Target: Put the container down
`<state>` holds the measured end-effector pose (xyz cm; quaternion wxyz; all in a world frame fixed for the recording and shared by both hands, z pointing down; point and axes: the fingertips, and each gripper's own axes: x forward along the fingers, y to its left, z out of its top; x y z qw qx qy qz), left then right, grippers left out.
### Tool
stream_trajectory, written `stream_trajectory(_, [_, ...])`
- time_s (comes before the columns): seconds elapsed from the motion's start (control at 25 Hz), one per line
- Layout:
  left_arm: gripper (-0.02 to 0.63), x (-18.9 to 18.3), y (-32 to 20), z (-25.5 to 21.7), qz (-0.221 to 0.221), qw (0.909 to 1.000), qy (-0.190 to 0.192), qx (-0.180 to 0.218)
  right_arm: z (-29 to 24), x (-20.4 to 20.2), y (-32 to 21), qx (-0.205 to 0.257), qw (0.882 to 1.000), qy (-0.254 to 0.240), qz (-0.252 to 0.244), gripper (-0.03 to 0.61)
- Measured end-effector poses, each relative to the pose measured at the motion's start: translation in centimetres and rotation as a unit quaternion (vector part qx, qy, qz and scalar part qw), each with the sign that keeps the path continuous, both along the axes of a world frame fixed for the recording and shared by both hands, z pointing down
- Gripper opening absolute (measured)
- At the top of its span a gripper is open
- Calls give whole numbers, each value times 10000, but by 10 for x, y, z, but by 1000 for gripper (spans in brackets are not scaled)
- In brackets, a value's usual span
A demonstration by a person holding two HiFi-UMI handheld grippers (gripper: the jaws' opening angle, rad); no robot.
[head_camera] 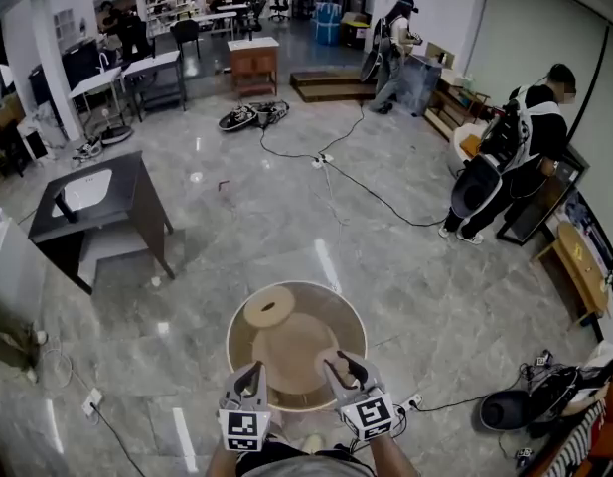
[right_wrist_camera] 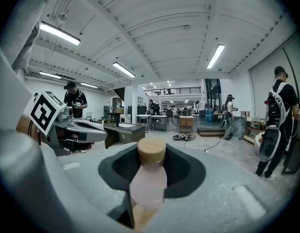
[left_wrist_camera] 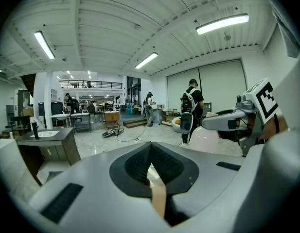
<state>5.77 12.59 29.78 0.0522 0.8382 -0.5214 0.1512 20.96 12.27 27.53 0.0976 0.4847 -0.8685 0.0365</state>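
Note:
In the right gripper view, a pale pink bottle-shaped container [right_wrist_camera: 149, 178] with a tan round cap stands between the jaws of my right gripper [right_wrist_camera: 150, 152], which is shut on its body. In the left gripper view, my left gripper [left_wrist_camera: 150, 152] is shut on a thin tan strip [left_wrist_camera: 158, 203]; I cannot tell what the strip belongs to. In the head view, both the left gripper [head_camera: 248, 378] and the right gripper [head_camera: 344, 368] hover side by side over the near edge of a round tan rimmed surface [head_camera: 241, 341], which carries a round tan disc [head_camera: 269, 308].
A dark table with a white basin [head_camera: 87, 202] stands at the left. Black cables [head_camera: 336, 172] cross the grey floor ahead. A person [head_camera: 505, 162] stands at the right by low wooden furniture [head_camera: 579, 266]. Dark gear [head_camera: 530, 400] lies at the bottom right and a power strip [head_camera: 91, 400] at the bottom left.

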Motion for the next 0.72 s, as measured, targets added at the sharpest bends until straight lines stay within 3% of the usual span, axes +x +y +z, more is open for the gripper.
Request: stream_trajectory(0.72, [17,-18,-60,31,-171,9995,47,-249,31,-31,-61,-215,9996,-70,-196,130])
